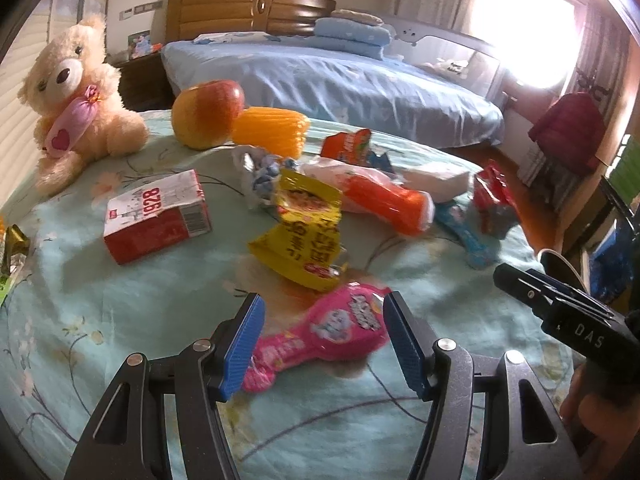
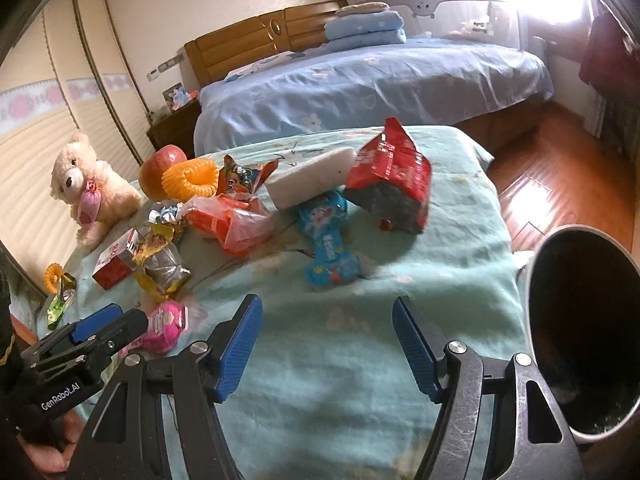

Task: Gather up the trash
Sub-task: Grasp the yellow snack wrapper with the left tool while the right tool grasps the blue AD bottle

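Left gripper (image 1: 324, 344) is hovering with jaws wide, gripping nothing; the pink snack wrapper (image 1: 340, 328) is lying on the teal bedspread (image 1: 120, 320) in the gap between the pads, lower centre of the left wrist view, contact not clear. Right gripper (image 2: 326, 344) is also standing wide and empty over bare bedspread, lower centre of its own frame. Trash is sitting mid-frame in a loose pile: yellow wrapper (image 1: 304, 232), red-and-white carton (image 1: 158, 216), orange packet (image 1: 384, 200), blue wrapper (image 2: 328, 240), red foil bag (image 2: 394, 184), white sponge block (image 2: 310, 182). Teddy bear (image 1: 76, 96), apple (image 1: 206, 114) and orange coil toy (image 1: 270, 130) are sitting upper left. Dark metal bin (image 2: 580, 320) is showing at the right edge of the right wrist view.
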The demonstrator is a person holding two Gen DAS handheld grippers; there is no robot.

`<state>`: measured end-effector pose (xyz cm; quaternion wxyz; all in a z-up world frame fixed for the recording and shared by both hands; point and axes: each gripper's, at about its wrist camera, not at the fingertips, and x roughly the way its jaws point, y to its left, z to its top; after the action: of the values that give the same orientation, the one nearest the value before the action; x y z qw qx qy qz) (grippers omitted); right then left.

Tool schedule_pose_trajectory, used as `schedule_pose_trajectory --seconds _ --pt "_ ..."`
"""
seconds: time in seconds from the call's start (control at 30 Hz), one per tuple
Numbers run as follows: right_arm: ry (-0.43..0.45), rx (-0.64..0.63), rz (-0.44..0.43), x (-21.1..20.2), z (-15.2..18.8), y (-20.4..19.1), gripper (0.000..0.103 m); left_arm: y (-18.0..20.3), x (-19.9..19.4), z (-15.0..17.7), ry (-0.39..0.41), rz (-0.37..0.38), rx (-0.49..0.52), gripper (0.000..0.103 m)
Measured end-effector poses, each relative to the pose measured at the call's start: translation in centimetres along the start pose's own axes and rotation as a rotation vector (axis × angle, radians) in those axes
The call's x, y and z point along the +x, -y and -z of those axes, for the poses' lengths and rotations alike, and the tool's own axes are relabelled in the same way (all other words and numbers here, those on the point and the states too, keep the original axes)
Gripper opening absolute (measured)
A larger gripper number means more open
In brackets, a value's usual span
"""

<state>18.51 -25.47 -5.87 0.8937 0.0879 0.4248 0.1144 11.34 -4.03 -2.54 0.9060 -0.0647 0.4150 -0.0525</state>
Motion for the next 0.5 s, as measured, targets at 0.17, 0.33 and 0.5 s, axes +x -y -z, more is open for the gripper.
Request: schedule_pose_trajectory --seconds 0.17,0.33,0.5 --pt "-0.005 -0.015 0.008 1.4 -1.1 -0.4 0.069 -0.1 0.6 -1.1 -0.016 -0.016 -0.008 0.061" --pt "-0.013 -0.048 0.03 2.9 -2.2 -0.9 0.068 -0.7 2.1 -2.5 -0.036 -0.019 -0.018 0.061" --pt "-0.044 -0.077 0.064 4.9 -2.7 -1.0 0.054 -0.5 5.5 -5.0 -0.055 -0.02 -0.031 0.061"
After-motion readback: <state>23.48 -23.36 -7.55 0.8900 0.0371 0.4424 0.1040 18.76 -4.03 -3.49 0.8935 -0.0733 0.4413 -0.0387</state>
